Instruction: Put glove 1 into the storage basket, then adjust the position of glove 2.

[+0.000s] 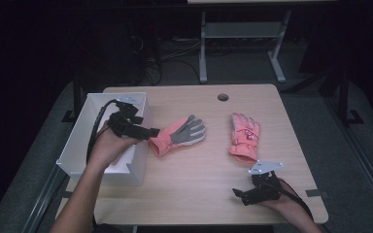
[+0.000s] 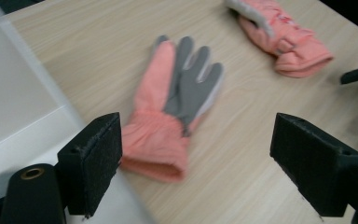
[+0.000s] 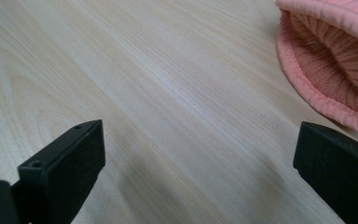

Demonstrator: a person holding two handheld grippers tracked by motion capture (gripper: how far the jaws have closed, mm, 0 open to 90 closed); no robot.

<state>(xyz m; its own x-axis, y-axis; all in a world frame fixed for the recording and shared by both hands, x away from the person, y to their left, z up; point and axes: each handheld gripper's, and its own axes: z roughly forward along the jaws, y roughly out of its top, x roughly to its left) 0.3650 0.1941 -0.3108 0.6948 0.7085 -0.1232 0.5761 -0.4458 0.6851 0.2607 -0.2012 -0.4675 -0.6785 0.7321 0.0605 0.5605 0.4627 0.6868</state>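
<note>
Currently, the left gripper [image 1: 148,132] is being held with its fingers wide apart at the cuff of the pink-and-grey padded glove [image 1: 179,134] lying palm-up on the light wooden table [image 1: 194,189], just beside the white box [image 1: 85,126]. The right gripper [image 1: 243,194] is being held wide open near the second pink glove [image 1: 244,136].

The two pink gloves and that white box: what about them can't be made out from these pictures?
- White box, high view: the left tool and the hand holding it cover part of its inside.
- Glove near the box, left gripper view: its cuff is blurred, and its back lies against the table.
- Far glove, high view: its markings are too small to read.
- That same glove, right gripper view: cut off by the top and right edges past its cuff opening.
</note>
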